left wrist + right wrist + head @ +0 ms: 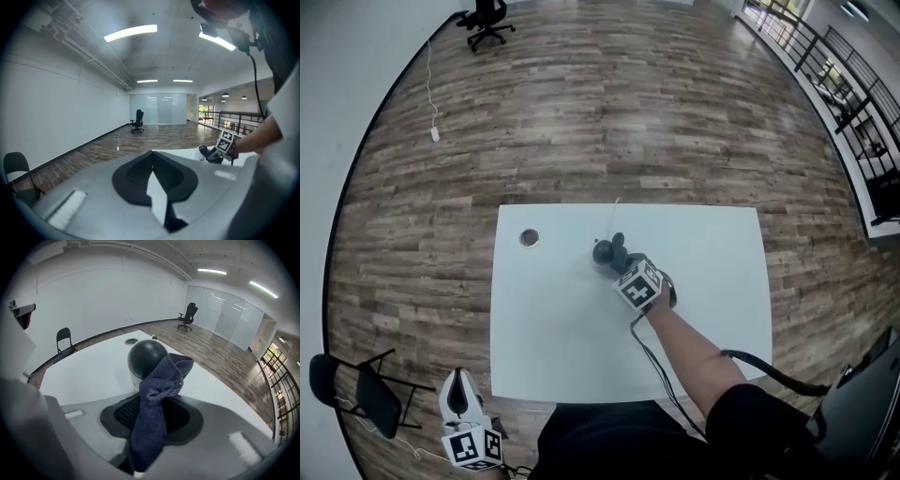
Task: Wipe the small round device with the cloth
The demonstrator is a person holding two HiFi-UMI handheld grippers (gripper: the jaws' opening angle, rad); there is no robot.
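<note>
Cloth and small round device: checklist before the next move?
1. Cloth gripped: ok. The right gripper is shut on the cloth, with the free end bunched ahead of it.
2. Device lined up: ok. The small round device stands on the table, straight ahead of the cloth.
3. Cloth touching the device: cannot tell. They overlap in the right gripper view.
4. Device steadied: not ok. The left gripper is shut, empty, and off the table's near left corner.
5. Space around the device: ok. Only a round fitting sits apart on the tabletop.
</note>
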